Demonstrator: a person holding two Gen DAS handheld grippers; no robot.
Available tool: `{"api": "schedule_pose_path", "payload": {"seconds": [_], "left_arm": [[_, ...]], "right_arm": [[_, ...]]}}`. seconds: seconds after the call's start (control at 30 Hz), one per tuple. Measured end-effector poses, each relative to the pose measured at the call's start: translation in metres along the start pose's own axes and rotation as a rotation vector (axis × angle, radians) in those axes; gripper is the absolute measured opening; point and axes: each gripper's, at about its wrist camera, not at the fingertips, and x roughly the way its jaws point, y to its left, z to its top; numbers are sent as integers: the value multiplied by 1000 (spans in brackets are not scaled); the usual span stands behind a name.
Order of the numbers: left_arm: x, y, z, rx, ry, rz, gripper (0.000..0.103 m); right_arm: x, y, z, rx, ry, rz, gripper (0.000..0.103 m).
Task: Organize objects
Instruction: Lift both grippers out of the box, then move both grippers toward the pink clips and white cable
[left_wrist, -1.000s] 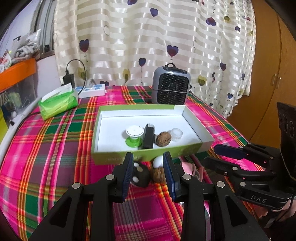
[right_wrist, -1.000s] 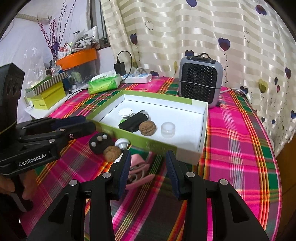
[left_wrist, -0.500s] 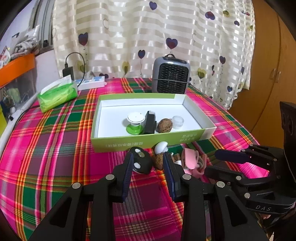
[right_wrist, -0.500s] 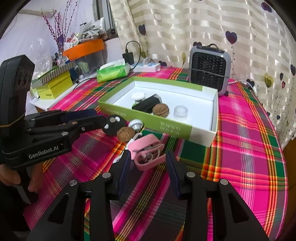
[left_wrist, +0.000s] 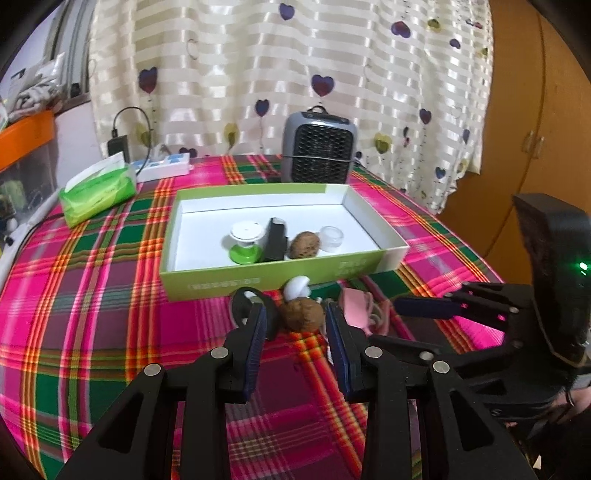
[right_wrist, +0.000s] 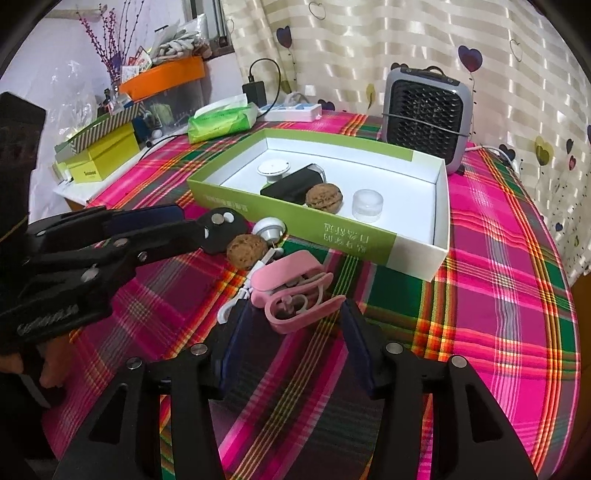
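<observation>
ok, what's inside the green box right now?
Inside the green box: a white-topped green-based stand, a black case, a walnut and a clear cap. The near wall hides their bases.

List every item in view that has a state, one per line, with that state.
green box: open, no lid on it
walnut in box: resting on the box floor
clear jar: upright in the box
loose walnut: on the tablecloth, between the left fingers, not gripped
pink case: open, cable inside
left gripper: jaws opening
right gripper: jaws opening, nothing gripped
</observation>
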Motion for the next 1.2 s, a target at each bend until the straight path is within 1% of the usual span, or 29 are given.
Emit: {"api": "schedule_pose_path", "payload": {"seconds": [0.27,0.67,0.77,0.97,1.0,1.03,1.1,1.2], "left_arm": [[2,-8,-4,25,24,-34,31],[11,-22,-10,74,86,-87,31],[15,-21,-9,67,105,-86,31],[27,-22,-10,64,161,-63,31],[29,-23,-11,66,171,-59,31],[31,-23,-11,67,181,-57,31],[35,-24,-11,66,204,-49,31],[37,-29,-11,75,205,-44,31]], "right_arm": [[14,0,4,3,53,-20,51],[1,-25,-1,61,42,-89,51],[2,-26,1,70,40,-93,51],[7,-20,7,20,47,-86,51],[8,-20,8,15,48,-87,47],[9,-20,8,10,53,-81,41],[10,-20,9,11,54,-77,37],[11,-23,9,20,53,-74,33]]}}
